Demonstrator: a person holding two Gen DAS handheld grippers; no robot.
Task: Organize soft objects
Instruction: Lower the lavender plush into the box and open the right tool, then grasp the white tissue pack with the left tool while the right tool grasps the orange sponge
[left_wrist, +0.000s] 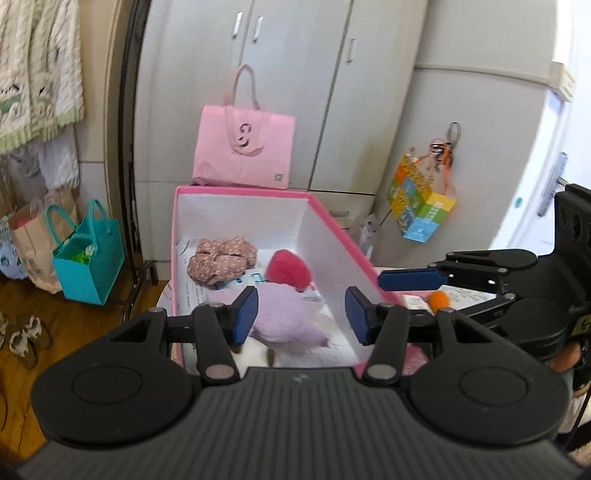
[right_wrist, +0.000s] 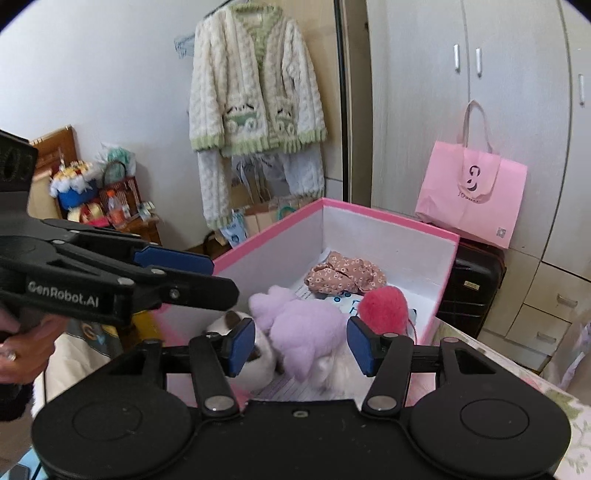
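Left wrist view: both claws, left claw (left_wrist: 301, 314) and right claw (right_wrist: 301, 349), hang released over the pink-rimmed white box (left_wrist: 240, 192); the fuzzy lilac plush toy (left_wrist: 284, 314) seems dropped in, so next fetch the small orange soft thing (left_wrist: 439, 300) at right.

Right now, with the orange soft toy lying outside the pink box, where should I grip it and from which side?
Only part of the orange toy shows, beside the pink box on its right, behind the right claw in the left wrist view. It looks small and rounded, so probably pinch across its middle from above. Both claws are open and empty; the right one is nearer.
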